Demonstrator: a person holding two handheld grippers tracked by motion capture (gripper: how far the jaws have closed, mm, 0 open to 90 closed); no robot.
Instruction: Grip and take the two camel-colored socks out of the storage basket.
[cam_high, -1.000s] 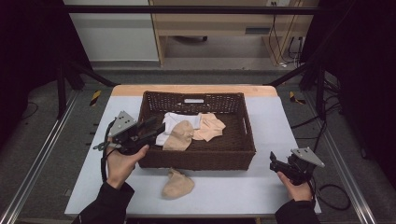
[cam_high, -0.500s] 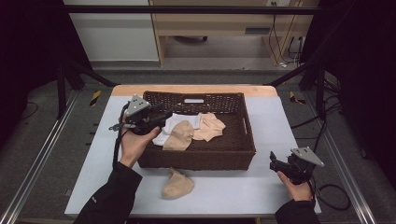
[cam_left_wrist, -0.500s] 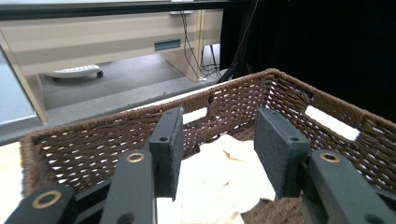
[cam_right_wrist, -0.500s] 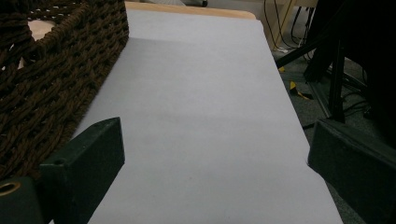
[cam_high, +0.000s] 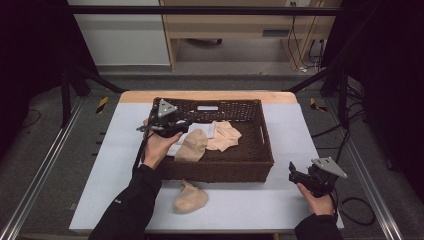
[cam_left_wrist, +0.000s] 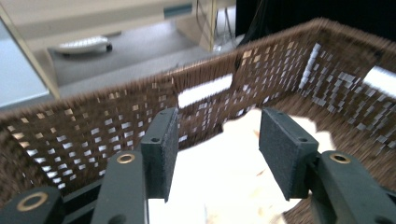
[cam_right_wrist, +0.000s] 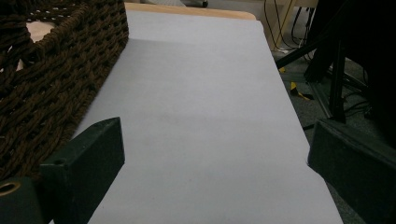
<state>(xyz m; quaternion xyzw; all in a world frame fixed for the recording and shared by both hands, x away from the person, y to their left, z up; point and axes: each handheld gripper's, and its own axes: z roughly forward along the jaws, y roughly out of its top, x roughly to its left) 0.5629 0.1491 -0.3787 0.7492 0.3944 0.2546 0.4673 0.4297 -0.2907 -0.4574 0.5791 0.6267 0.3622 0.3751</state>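
High view: my left gripper (cam_high: 186, 121) hangs over the left part of the basket (cam_high: 265, 145), above the socks heaped inside, while my right gripper (cam_high: 295, 173) rests on the table (cam_high: 300, 120) just off the basket's near right corner. The left jaws have just been opening and stand spread with nothing pinched; in the left gripper view the pads (cam_left_wrist: 163, 154) frame a pale sock (cam_left_wrist: 219, 172) lying below them against the basket's woven wall (cam_left_wrist: 84, 126), with no contact I can see. The right jaws are spread wide over bare table in the right gripper view, the basket's side (cam_right_wrist: 56, 79) at their left.

The basket holds a white sock (cam_high: 202, 131) under two beige socks (cam_high: 192, 146), (cam_high: 224, 136), the three overlapping. A fourth, beige sock (cam_high: 190, 197) lies on the table just in front of the basket, apart from it.

I judge these to be light, limp and not fragile: they will sag, fold and drag on a neighbour when lifted. Knit cloth should give the pads good friction, so slipping is a small worry; picking up two at once is the larger one. I would pinch a raised fold or a free edge near the top of the heap, and bite deep enough to hold the cloth rather than snag a thread.
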